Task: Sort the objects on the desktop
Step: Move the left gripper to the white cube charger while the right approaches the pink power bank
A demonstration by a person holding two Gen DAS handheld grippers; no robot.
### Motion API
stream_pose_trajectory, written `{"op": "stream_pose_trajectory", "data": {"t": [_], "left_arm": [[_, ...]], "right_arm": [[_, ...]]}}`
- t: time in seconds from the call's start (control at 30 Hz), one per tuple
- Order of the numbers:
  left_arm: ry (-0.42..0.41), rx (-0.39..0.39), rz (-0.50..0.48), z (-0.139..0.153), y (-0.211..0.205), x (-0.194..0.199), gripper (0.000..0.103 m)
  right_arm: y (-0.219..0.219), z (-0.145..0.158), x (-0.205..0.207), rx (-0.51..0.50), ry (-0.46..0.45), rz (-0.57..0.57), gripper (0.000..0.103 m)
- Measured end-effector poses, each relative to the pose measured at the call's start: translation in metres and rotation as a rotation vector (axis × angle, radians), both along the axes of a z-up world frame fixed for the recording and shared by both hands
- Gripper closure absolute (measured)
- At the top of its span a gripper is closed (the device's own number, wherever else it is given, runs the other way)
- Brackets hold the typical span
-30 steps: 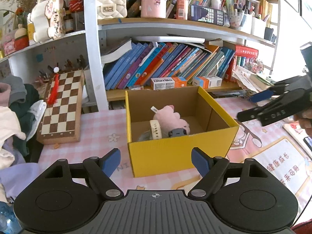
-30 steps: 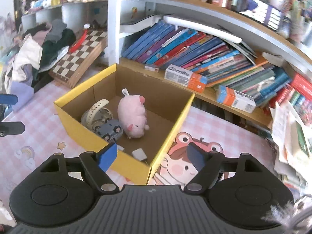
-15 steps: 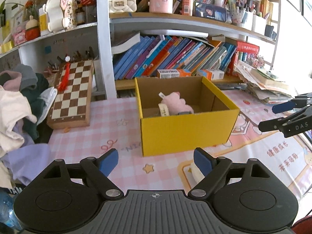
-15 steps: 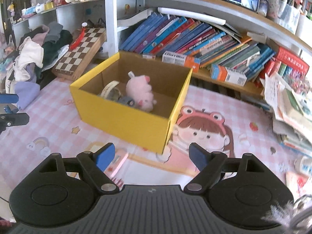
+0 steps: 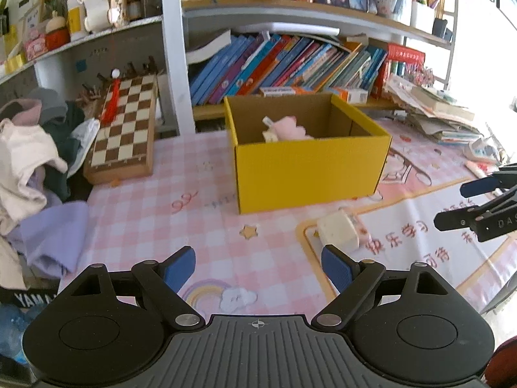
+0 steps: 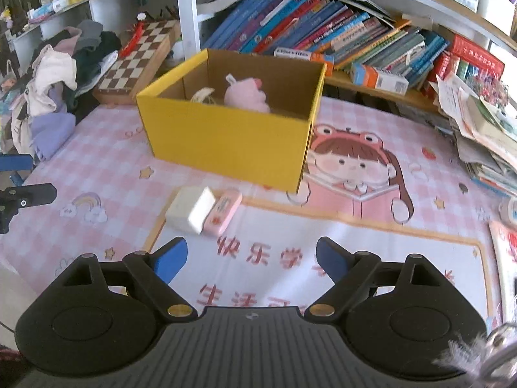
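1. At the left edge of the counter (image 6: 106, 174), which wears a pink checked cloth, a heap of clothes (image 5: 29, 161) spills over, with a lilac piece lowest and nearest.
2. Behind the heap, toward the back left corner, a wooden chessboard (image 5: 124, 129) leans with a red tassel lying on it.
3. The left claw (image 5: 258, 266) hangs low over the front of the counter, its blue-tipped fingers spread wide with nothing between them.
4. A yellow cardboard box (image 6: 226, 139) stands open near the back edge, about mid-counter, just in front of the low shelf of slanting books (image 6: 307, 32).
5. Inside the box sits a pink plush toy (image 6: 247, 95), with a cream band-like thing (image 6: 202, 94) beside it; I cannot tell what else lies under them.
6. In front of the box, out on the open counter, a white block (image 6: 190, 208) lies touching a pink case (image 6: 224, 210) on its right; both rest on the corner of a printed mat with red characters.
7. The right claw (image 6: 251, 260) hovers over that mat, nearer the front edge than the two items, its fingers also spread apart and empty.
8. At the right edge a slumped stack of papers and booklets (image 6: 484, 129) crowds the back right corner.
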State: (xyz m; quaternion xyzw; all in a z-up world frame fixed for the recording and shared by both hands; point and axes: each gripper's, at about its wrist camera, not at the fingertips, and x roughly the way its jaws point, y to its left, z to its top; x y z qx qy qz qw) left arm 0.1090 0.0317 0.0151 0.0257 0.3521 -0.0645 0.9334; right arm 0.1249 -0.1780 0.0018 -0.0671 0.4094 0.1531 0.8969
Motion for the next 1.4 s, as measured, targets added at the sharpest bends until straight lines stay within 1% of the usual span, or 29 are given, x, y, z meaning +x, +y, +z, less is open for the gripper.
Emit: {"op": "stream_pose_trajectory", "data": {"t": [0.17,0.3,0.37,0.7,0.83,0.93,1.17,1.4], "left_arm": [[0.025,0.001,0.002,-0.010,0.000,-0.008,0.013],[0.039,0.015,-0.023,-0.016,-0.005,-0.011,0.012],[0.045,0.023,-0.036,-0.019,-0.008,-0.012,0.012],[0.078,0.071,-0.087,-0.035,-0.025,-0.021,0.011],[0.090,0.087,-0.102,-0.041,-0.031,-0.025,0.006],[0.100,0.099,-0.114,-0.046,-0.036,-0.029,0.006],[0.094,0.122,-0.133,-0.048,-0.042,-0.028,0.006],[0.086,0.110,-0.115,-0.047,-0.039,-0.022,0.006]], "right_arm": [[0.007,-0.013,-0.016,-0.012,0.024,-0.009,0.014],[0.013,-0.020,-0.027,-0.017,0.043,-0.015,0.013],[0.016,-0.023,-0.032,-0.023,0.047,-0.013,0.011],[0.036,-0.035,-0.052,-0.111,-0.003,0.022,0.008],[0.042,-0.040,-0.057,-0.103,0.003,0.019,0.008],[0.046,-0.043,-0.061,-0.092,0.006,0.012,0.008],[0.056,-0.041,-0.062,-0.109,-0.021,0.037,0.008],[0.054,-0.038,-0.055,-0.092,-0.033,0.029,0.011]]}}
